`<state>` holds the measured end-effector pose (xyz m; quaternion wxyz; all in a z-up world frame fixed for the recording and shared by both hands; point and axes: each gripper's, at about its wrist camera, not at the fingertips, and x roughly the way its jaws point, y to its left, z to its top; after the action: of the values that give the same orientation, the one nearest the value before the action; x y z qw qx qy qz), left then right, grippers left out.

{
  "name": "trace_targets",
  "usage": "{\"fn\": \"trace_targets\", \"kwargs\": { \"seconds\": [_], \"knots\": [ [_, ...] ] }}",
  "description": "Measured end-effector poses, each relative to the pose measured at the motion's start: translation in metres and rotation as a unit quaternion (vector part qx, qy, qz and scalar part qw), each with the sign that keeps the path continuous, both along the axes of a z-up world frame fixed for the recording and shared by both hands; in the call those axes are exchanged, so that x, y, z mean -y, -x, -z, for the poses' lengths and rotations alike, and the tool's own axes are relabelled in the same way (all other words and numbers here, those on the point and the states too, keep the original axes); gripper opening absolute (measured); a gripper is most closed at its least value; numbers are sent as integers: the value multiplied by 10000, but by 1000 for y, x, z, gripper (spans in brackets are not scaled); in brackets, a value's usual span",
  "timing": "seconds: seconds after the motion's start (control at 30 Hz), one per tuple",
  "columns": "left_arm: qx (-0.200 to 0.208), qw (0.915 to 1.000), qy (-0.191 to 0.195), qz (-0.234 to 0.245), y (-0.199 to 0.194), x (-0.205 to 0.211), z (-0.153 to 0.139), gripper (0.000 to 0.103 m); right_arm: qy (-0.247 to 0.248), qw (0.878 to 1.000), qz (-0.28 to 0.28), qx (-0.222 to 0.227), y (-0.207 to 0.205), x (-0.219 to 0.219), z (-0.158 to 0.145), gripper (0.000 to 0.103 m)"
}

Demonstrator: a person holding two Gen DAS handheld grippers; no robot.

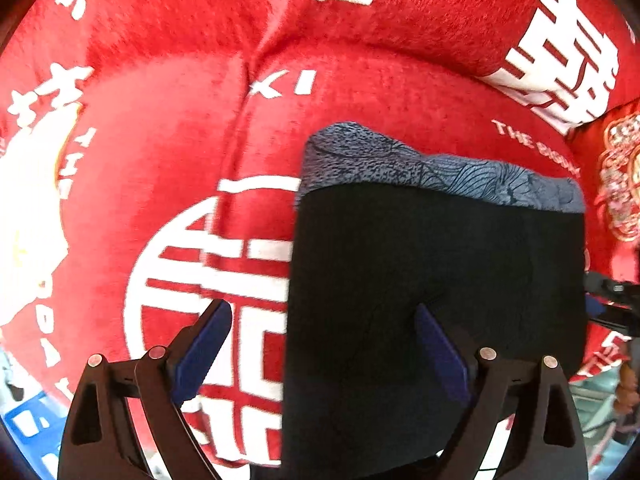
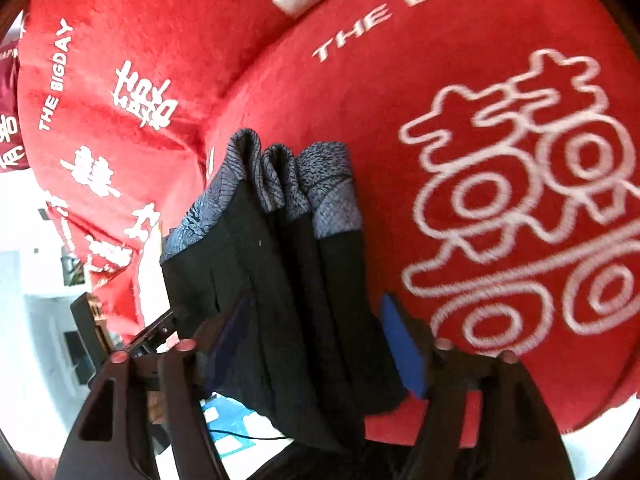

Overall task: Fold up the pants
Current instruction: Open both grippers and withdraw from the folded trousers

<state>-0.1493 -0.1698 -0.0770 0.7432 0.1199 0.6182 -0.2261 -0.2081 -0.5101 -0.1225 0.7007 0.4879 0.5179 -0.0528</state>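
Note:
The pants are black with a grey patterned waistband and lie folded on a red plush seat cushion. My left gripper stands open over the fold's left edge, with one blue pad over the cushion and the other over the black cloth. In the right wrist view the folded pants show stacked layers, with the waistband at the far end. My right gripper is open and straddles the near end of the stack. Its blue pad stands at the cloth's right edge.
Red back cushions with white characters rise behind the seat. A second red cushion lies right of the pants. The seat's front edge drops to a pale floor with a blue-and-white item below. Part of the right gripper shows at the edge.

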Motion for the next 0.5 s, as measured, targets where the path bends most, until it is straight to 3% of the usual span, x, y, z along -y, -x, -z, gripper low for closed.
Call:
{"fn": "trace_targets", "kwargs": {
  "seconds": [0.1,0.23,0.3,0.37,0.5],
  "knots": [
    [187,9994,-274,90,11,2,-7,93,537,9982,41,-267,16,-5,-15,81],
    [213,9987,-415,219,26,4,-17,93,1407,9862,-109,-871,27,-20,-28,85],
    [294,9978,-489,339,36,5,-25,93,1748,9787,-188,-1063,32,-30,-35,94],
    [332,9967,-564,480,46,3,-32,93,2022,9714,-236,-1223,36,-40,-41,102],
    [355,9952,-651,633,61,1,-44,93,2280,9649,-289,-1272,39,-62,-55,103]
  ]
}}
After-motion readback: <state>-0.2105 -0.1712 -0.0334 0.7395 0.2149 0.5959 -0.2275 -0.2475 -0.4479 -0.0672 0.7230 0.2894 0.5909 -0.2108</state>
